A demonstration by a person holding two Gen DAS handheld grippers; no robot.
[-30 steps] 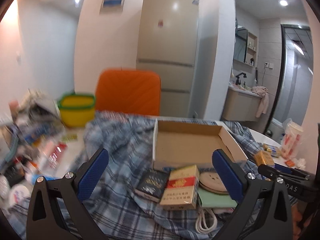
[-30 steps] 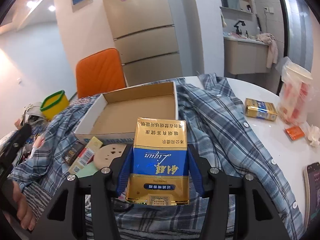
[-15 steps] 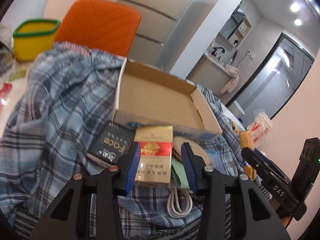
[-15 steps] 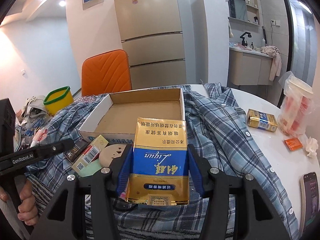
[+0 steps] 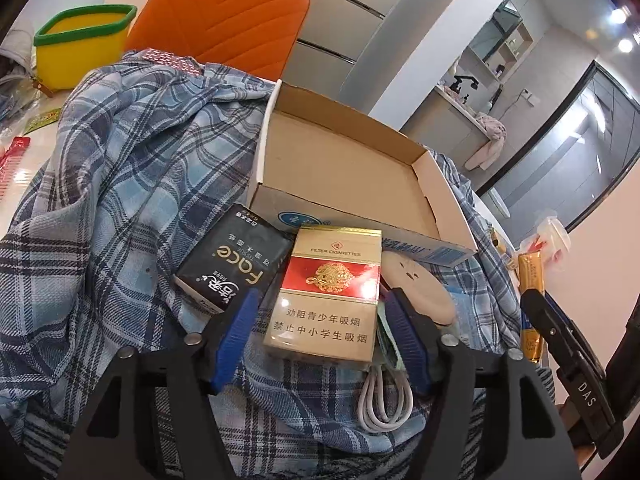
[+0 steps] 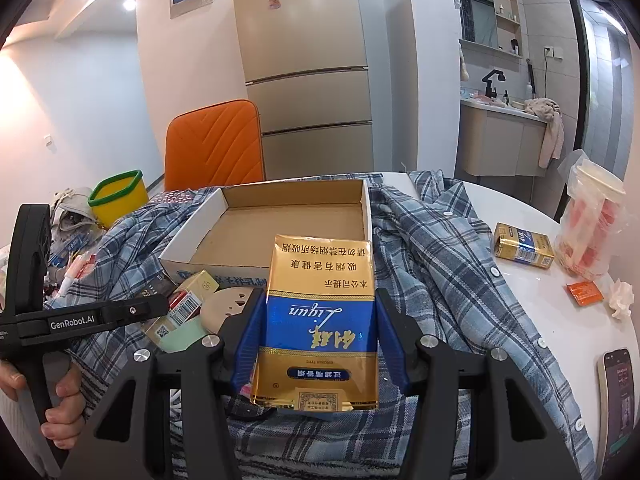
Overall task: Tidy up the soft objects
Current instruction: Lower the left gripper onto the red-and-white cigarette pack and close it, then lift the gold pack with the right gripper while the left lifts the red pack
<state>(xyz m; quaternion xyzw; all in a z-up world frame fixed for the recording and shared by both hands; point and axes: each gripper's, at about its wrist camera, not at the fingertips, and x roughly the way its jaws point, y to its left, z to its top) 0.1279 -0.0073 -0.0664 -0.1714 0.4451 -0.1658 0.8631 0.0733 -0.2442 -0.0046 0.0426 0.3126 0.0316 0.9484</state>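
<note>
My left gripper (image 5: pixel 320 300) stands around a red and gold cigarette pack (image 5: pixel 326 292) that lies on the blue plaid shirt (image 5: pixel 120 184); its jaws are close to the pack's sides with a small gap on the left. My right gripper (image 6: pixel 318 300) is shut on a gold and blue cigarette pack (image 6: pixel 320 312), held upright just in front of the open cardboard box (image 6: pixel 280 216). The box also shows in the left wrist view (image 5: pixel 344 160). A black tissue pack (image 5: pixel 236 264) lies left of the red pack.
A round beige disc (image 5: pixel 420 288) and a white cable (image 5: pixel 384 396) lie beside the red pack. Another gold pack (image 6: pixel 520 246), a plastic bag (image 6: pixel 592 224), a phone (image 6: pixel 618 392) sit at right. A yellow tub (image 6: pixel 118 198) and orange chair (image 6: pixel 216 144) stand behind.
My left gripper moved forward and down and narrowed its jaws around the red pack. My right gripper kept hold of the gold and blue pack, nearly still.
</note>
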